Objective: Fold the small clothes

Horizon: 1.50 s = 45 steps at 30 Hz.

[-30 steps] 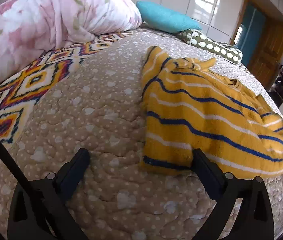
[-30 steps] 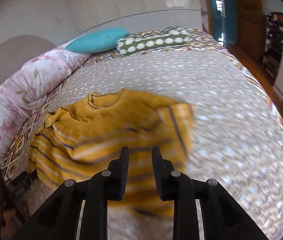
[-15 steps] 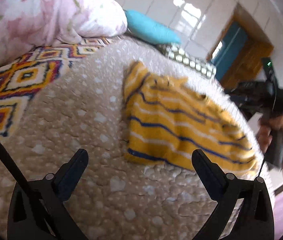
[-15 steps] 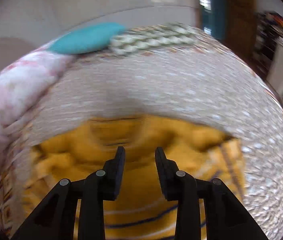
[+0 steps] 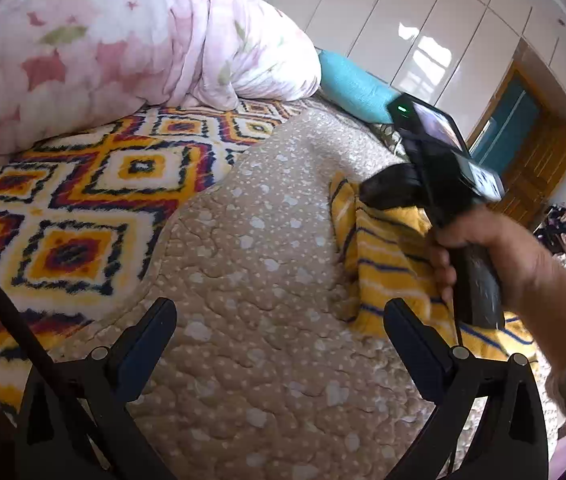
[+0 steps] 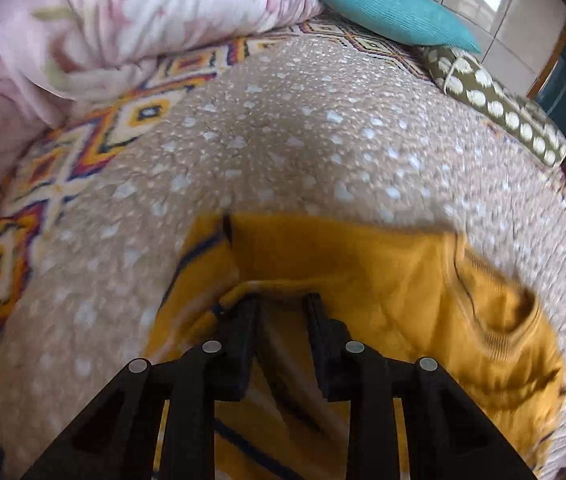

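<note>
Where the beige quilted bedspread (image 5: 267, 248) covers the bed, a yellow sweater with blue and white stripes (image 5: 387, 264) lies flat, partly folded. In the left wrist view its long axis runs from the near right up toward the far middle. In the right wrist view the plain yellow upper part with the ribbed neckline (image 6: 499, 320) lies to the right, the neck opening facing the right side, and the striped part lies under and to the left of the tool.

The right claw (image 6: 281, 312) points steeply down over the sweater's top fold; its jaws stand narrowly apart and have just been closing a little, with a raised edge of yellow cloth at their tips. Motion blur hides whether the pads press on it. A person's right hand (image 5: 483, 248) holds that tool's handle above the sweater.

The left claw (image 5: 279, 320) hangs wide open over bare bedspread, just left of the sweater's near edge, gripping nothing.

A pink floral duvet (image 5: 115, 40), a diamond-patterned blanket (image 5: 83, 184), a teal pillow (image 6: 383, 4) and a spotted olive pillow (image 6: 499, 108) lie at the bed's far side.
</note>
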{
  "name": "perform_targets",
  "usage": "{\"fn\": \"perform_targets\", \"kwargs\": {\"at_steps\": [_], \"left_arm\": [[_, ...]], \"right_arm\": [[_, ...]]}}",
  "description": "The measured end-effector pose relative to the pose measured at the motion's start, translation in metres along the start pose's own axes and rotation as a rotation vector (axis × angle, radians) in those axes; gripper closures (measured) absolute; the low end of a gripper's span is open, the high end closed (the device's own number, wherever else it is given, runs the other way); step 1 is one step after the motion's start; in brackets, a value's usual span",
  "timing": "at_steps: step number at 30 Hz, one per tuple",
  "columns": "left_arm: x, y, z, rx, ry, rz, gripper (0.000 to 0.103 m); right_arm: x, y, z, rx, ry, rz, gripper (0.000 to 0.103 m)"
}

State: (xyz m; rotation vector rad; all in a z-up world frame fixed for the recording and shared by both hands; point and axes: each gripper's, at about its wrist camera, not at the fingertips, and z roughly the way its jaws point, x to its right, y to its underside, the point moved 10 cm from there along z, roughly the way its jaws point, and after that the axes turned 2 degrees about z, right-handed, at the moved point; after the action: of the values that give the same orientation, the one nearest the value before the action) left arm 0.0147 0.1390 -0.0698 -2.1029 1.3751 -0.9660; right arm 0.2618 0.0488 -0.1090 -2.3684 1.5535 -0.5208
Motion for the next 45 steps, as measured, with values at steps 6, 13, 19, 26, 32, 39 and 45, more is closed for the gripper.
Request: {"fn": "perform_targets", "kwargs": {"at_steps": [6,13,19,26,32,39,45], "left_arm": [[-0.004,0.004,0.011,-0.028,-0.025,0.004,0.001],[-0.035,-0.006,0.004,-0.008,-0.071,-0.096,0.001],[-0.073,-0.013,-0.003,0.025,-0.160,-0.188,0.001],[-0.084,-0.011,0.001,0.009,-0.180,-0.228,0.001],[-0.091,-0.011,0.000,0.009,-0.194,-0.240,0.001],[-0.119,-0.012,-0.014,0.042,-0.189,-0.310,0.001],[-0.108,-0.013,-0.015,0.046,-0.183,-0.281,0.001]], "right_arm": [[0.004,-0.019,-0.054,0.136,-0.081,0.046,0.072],[-0.010,0.046,-0.109,0.150,-0.270,0.024,0.094],[-0.038,0.111,-0.125,0.172,-0.357,-0.062,0.082],[-0.087,0.169,-0.126,0.261,-0.107,-0.501,0.050],[-0.105,0.168,-0.089,0.311,0.143,-0.728,0.087],[-0.115,0.126,-0.105,0.231,-0.146,-0.385,0.090],[-0.116,0.130,-0.080,0.149,-0.247,-0.274,0.082]]}}
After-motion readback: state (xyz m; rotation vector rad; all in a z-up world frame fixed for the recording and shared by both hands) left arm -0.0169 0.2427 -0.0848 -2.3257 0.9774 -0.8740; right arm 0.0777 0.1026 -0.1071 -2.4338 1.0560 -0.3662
